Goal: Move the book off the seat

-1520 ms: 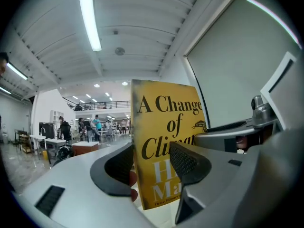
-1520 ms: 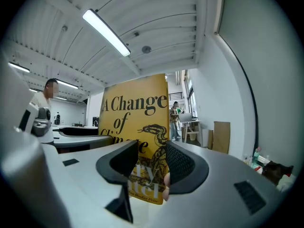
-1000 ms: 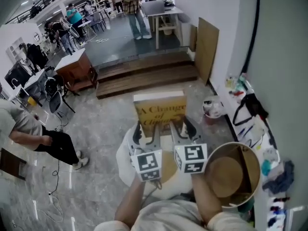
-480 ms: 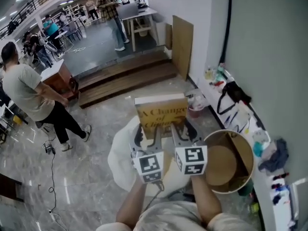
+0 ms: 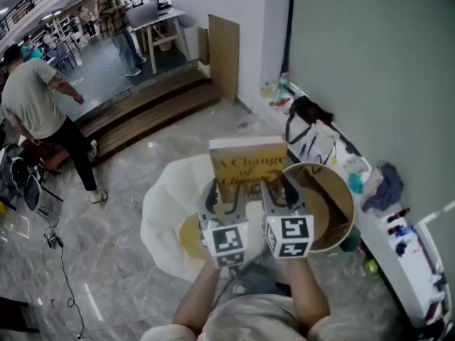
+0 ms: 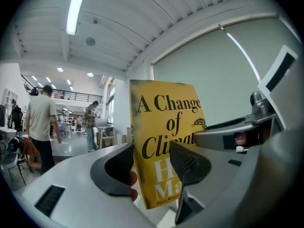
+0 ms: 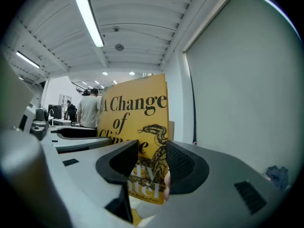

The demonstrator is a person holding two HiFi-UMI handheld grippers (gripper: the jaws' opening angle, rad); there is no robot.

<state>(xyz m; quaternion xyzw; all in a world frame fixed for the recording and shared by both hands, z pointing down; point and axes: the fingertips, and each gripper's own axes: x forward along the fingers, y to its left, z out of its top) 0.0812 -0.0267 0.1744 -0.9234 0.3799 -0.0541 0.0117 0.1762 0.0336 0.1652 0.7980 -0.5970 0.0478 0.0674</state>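
A yellow book point(image 5: 249, 163) with black lettering hangs in the air, cover facing up toward me, gripped along its near edge by both grippers. My left gripper point(image 5: 226, 199) is shut on its left part and my right gripper point(image 5: 281, 194) on its right part. Below and to the left is the white seat point(image 5: 158, 212) with a yellowish pad. In the left gripper view the book point(image 6: 164, 122) stands between the jaws of the left gripper point(image 6: 152, 161). The right gripper view shows the book point(image 7: 137, 110) likewise clamped in the right gripper point(image 7: 151, 164).
A round wooden tub point(image 5: 335, 197) stands just right of the seat, under the book's right edge. A low ledge with bags and clutter point(image 5: 370, 190) runs along the grey wall. Wooden steps point(image 5: 142, 112), a leaning board point(image 5: 224, 48) and a walking person point(image 5: 43, 112) are farther back.
Both grippers have carried the book to the right, from over the white seat toward the wooden tub. The grip on the book is unchanged. A person has walked into view at the left.
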